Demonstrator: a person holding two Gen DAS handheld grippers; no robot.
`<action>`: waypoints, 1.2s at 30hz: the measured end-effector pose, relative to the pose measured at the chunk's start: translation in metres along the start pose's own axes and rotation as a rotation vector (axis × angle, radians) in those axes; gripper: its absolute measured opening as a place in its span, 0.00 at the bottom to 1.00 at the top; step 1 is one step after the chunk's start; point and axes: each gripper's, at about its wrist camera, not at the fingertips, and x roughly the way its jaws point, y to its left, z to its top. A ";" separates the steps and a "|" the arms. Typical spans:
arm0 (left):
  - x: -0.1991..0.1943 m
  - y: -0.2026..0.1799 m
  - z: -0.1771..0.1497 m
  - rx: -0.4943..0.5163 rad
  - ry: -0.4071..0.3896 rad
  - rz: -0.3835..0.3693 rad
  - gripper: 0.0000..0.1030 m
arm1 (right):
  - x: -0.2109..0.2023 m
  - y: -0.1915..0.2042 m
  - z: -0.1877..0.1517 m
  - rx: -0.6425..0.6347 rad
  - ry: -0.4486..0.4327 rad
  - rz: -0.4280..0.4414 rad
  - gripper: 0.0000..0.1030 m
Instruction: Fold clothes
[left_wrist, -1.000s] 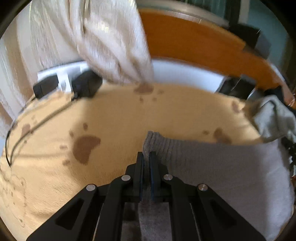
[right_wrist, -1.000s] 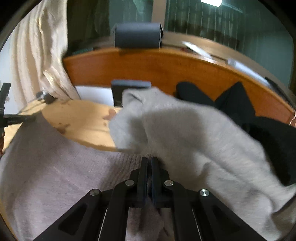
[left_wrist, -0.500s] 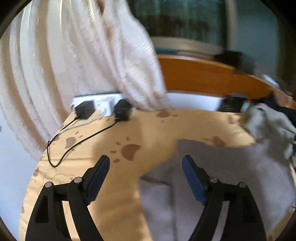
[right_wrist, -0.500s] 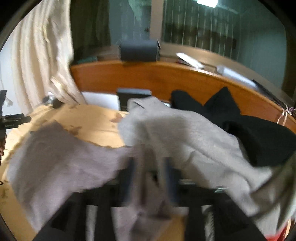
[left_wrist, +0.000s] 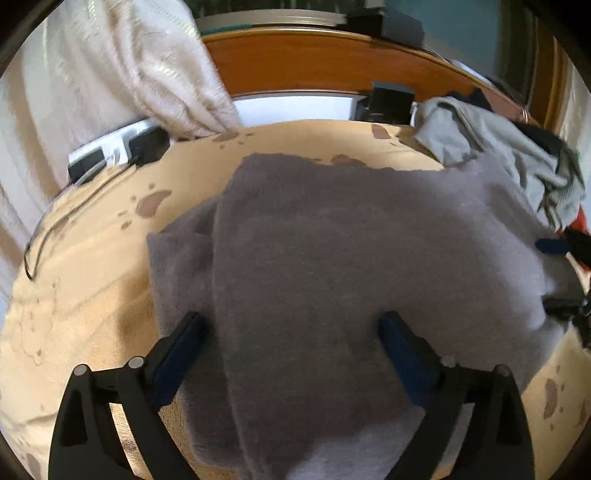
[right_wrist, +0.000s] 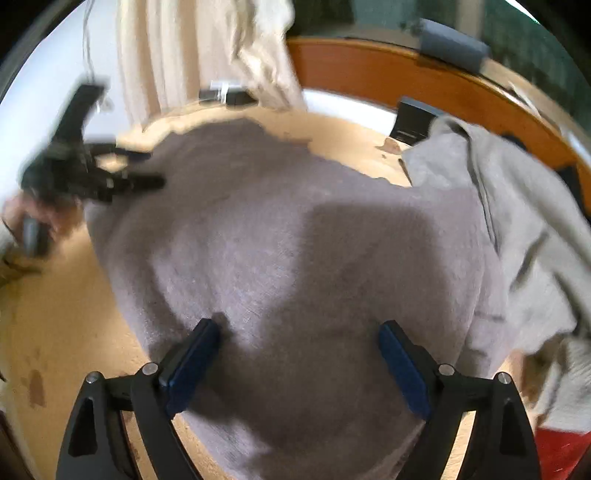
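A mauve-grey knit garment (left_wrist: 351, 258) lies spread on the tan spotted bedspread (left_wrist: 85, 266), one edge doubled over at its left. My left gripper (left_wrist: 290, 321) hovers over its near part, jaws wide and still opening, the pads touching nothing. In the right wrist view the same garment (right_wrist: 280, 240) fills the middle. My right gripper (right_wrist: 299, 326) stands above it, jaws likewise opening and gripping nothing. The left gripper (right_wrist: 92, 177) shows blurred at the garment's far left, with a hand (right_wrist: 26, 218) behind it. The right gripper (left_wrist: 557, 277) peeks in at the left view's right edge.
A pale grey garment (right_wrist: 517, 206) is heaped at the right, overlapping dark clothes (left_wrist: 543, 136) and something red (right_wrist: 554, 450). A cream curtain (left_wrist: 129, 74) hangs at the back left over a power strip with black plugs (left_wrist: 147, 146) and a cable. A wooden headboard (left_wrist: 314, 62) runs behind.
Both grippers were shut on the mauve garment's edge; both have opened wide and let it go. They have drawn back, and the garment now lies flat across the bedspread.
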 end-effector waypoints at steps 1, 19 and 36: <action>0.002 0.000 0.001 0.008 0.009 0.022 0.98 | -0.001 -0.001 -0.002 -0.008 -0.011 -0.004 0.89; -0.033 -0.096 -0.028 0.207 0.074 -0.072 1.00 | -0.012 0.041 -0.009 -0.057 0.000 -0.169 0.99; -0.049 -0.111 -0.016 0.155 0.018 -0.120 1.00 | -0.011 0.068 0.002 -0.085 -0.033 -0.107 0.99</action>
